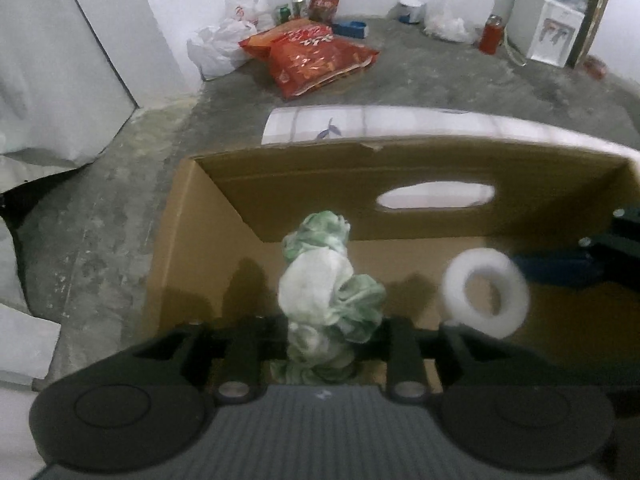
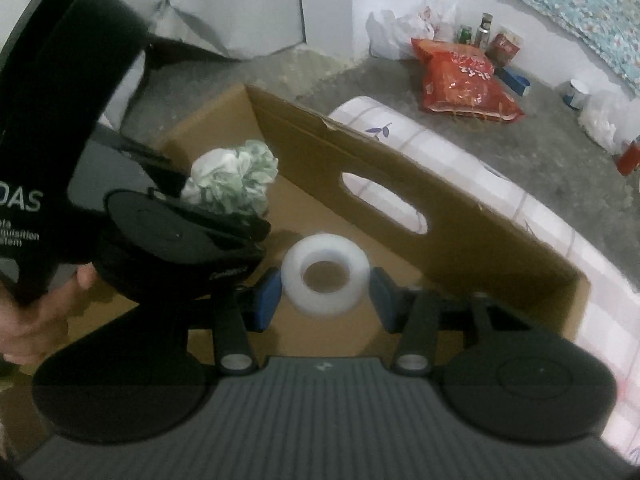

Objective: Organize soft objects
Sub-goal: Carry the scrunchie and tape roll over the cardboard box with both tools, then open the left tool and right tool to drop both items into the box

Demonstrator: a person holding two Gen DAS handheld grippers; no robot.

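The left gripper point(image 1: 320, 332) is showing black arms, two round black knobs and a grey ribbed body with silver screws. The right gripper point(image 2: 324, 296) is wearing blue pads point(image 2: 266, 300). White letters are sitting on the black handle point(image 2: 52, 120) (partly cut off).

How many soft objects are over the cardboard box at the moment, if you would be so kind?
2: a green-and-white cloth bunched in the left gripper, and a white foam ring between the right gripper's blue pads. The box floor looks bare where visible.

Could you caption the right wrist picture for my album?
Right gripper carries a white ring over an open cardboard box.
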